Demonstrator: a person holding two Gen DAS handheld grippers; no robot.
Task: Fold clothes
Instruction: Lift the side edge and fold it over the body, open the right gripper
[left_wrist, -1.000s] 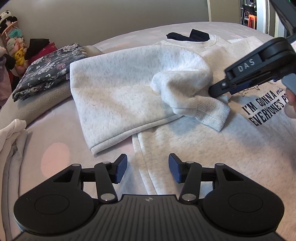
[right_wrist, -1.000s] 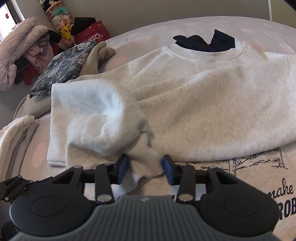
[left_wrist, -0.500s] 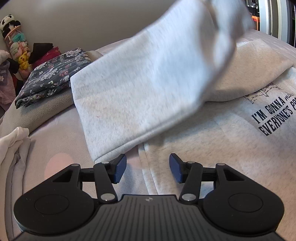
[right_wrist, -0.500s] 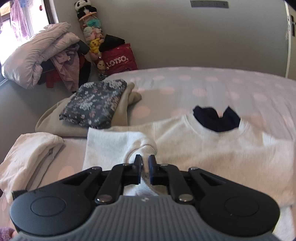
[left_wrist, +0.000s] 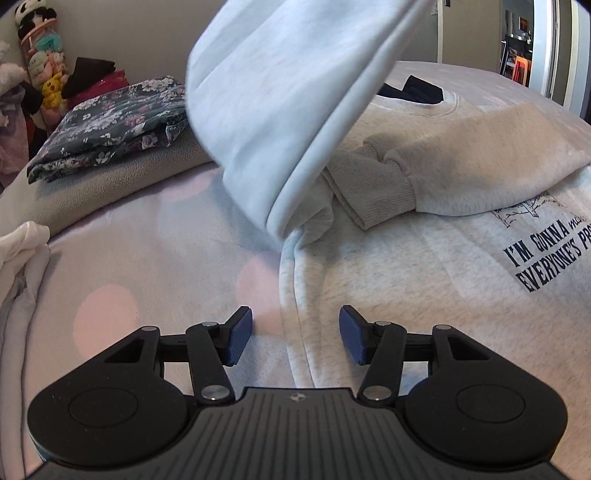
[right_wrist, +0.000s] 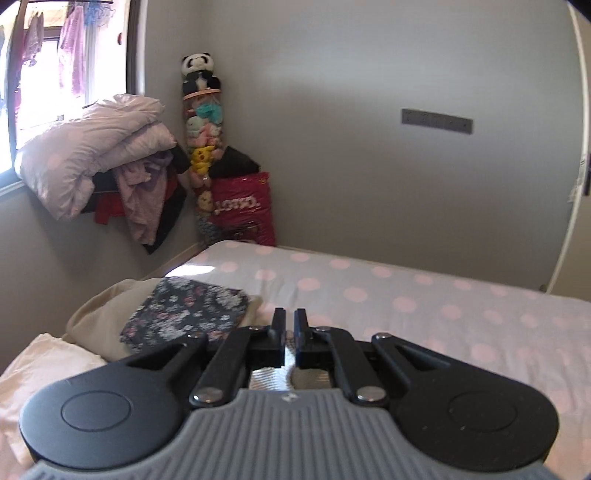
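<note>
On the bed (left_wrist: 155, 258) with its pale sheet of pink dots, the light grey fleece sweatshirt (left_wrist: 424, 280) with dark printed letters lay flat, filling the left wrist view from about 3 o'clock to 6 o'clock. A second before, its left sleeve lay bunched on the chest; now this sleeve (left_wrist: 280, 110) hung high in the air, stretched from 12 o'clock down to the middle of the view. The right claw (right_wrist: 290, 325) had closed tight since then and risen with the cuff; in its own view the fabric was hardly visible between the nearly touching pads, so I judge the hold from the lifted sleeve. The left claw (left_wrist: 295, 332) hovered open and empty just over the sweatshirt's side edge.

This probably means the sleeve was being pulled straight so it could be laid again properly.

The other sleeve (left_wrist: 424, 173) was already folded across the chest, its ribbed cuff near the centre. The fleece looked thick, soft and a little wrinkled.
</note>
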